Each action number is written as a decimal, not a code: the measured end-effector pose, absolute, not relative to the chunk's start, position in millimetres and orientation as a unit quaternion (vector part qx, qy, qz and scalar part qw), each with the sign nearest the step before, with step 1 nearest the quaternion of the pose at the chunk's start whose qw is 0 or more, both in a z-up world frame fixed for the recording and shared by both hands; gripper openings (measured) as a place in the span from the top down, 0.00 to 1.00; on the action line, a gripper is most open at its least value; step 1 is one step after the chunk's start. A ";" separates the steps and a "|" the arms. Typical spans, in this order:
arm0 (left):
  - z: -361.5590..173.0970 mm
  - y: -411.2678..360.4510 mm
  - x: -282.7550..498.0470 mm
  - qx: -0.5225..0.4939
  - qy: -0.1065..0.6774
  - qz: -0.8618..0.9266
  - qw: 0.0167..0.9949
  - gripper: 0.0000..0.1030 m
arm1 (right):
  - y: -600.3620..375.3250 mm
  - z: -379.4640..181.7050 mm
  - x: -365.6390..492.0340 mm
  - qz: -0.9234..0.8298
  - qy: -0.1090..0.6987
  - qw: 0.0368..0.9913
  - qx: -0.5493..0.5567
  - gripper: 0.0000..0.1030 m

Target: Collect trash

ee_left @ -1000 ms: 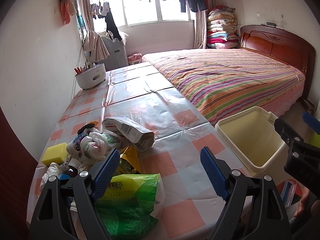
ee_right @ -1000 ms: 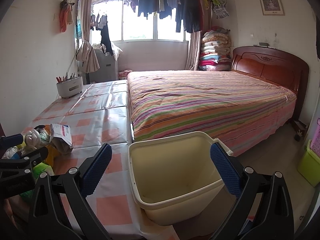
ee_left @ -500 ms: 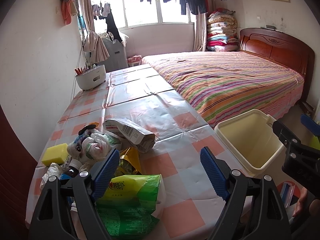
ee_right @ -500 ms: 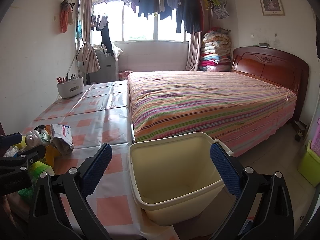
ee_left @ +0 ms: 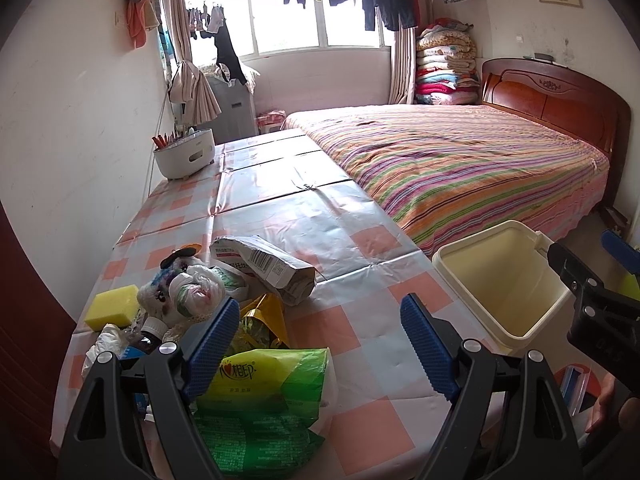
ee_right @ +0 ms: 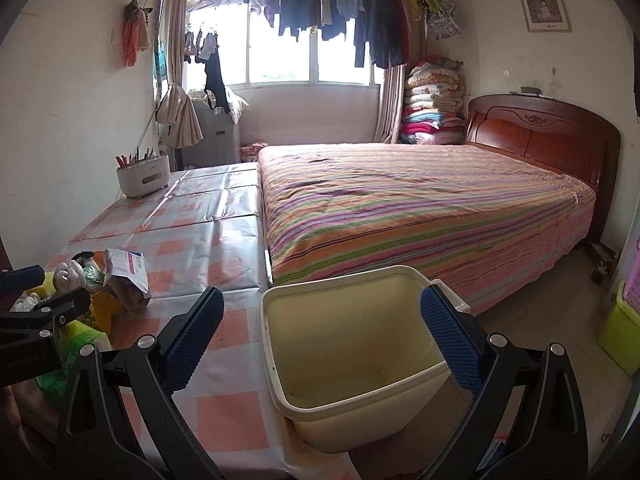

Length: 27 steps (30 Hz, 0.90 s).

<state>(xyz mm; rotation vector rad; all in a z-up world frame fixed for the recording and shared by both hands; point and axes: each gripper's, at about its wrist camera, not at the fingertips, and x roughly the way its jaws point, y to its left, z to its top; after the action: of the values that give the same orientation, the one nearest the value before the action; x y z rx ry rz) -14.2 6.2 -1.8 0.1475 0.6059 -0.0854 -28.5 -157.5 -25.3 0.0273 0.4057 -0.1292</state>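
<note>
Our left gripper point(ee_left: 320, 344) hangs spread wide and empty, its ribbed blue pads point(ee_left: 426, 350) apart over the glossy checked tablecloth point(ee_left: 360, 240). Just beneath it lies a crinkled green plastic bag point(ee_left: 260, 408), with a yellow foil wrapper point(ee_left: 266, 316) behind. Further on we see a creased paper packet point(ee_left: 268, 268) bearing a barcode, a knotted white plastic bag point(ee_left: 196, 292), a small brown bottle point(ee_left: 148, 336) and a square yellow sponge point(ee_left: 112, 306), all heaped at the table's near left corner. Our right gripper point(ee_right: 320, 336) is likewise released, holding nothing, above the smooth cream plastic bin point(ee_right: 352, 408), which stands beside the table's edge, before the striped bed point(ee_right: 420, 208).
</note>
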 end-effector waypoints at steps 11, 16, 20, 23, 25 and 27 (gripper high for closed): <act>-0.9 12.2 -15.5 0.068 0.297 -0.040 0.952 0.22 | -157.7 -26.3 -28.2 -0.061 0.203 0.977 0.012 0.06; -0.6 14.3 -15.3 0.067 0.297 -0.039 0.952 0.22 | -157.3 -26.3 -27.9 -0.058 0.204 0.977 0.011 0.06; -0.4 15.3 -15.5 0.066 0.297 -0.039 0.952 0.22 | -155.3 -26.5 -27.4 -0.057 0.203 0.978 0.008 0.06; -0.5 15.2 -15.5 0.067 0.296 -0.038 0.952 0.22 | -154.2 -26.5 -27.4 -0.054 0.203 0.978 0.009 0.06; -0.7 18.0 -16.0 0.066 0.297 -0.037 0.952 0.22 | -152.7 -26.3 -27.2 -0.052 0.203 0.978 0.008 0.06; -0.2 20.4 -16.1 0.064 0.297 -0.036 0.952 0.22 | -150.8 -26.5 -27.0 -0.050 0.203 0.978 0.007 0.06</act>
<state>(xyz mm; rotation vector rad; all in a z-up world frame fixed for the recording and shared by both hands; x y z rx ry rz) -16.2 20.4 -0.2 0.1293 0.6045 -0.0734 -27.0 -150.8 -26.5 0.0140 0.4096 -0.1009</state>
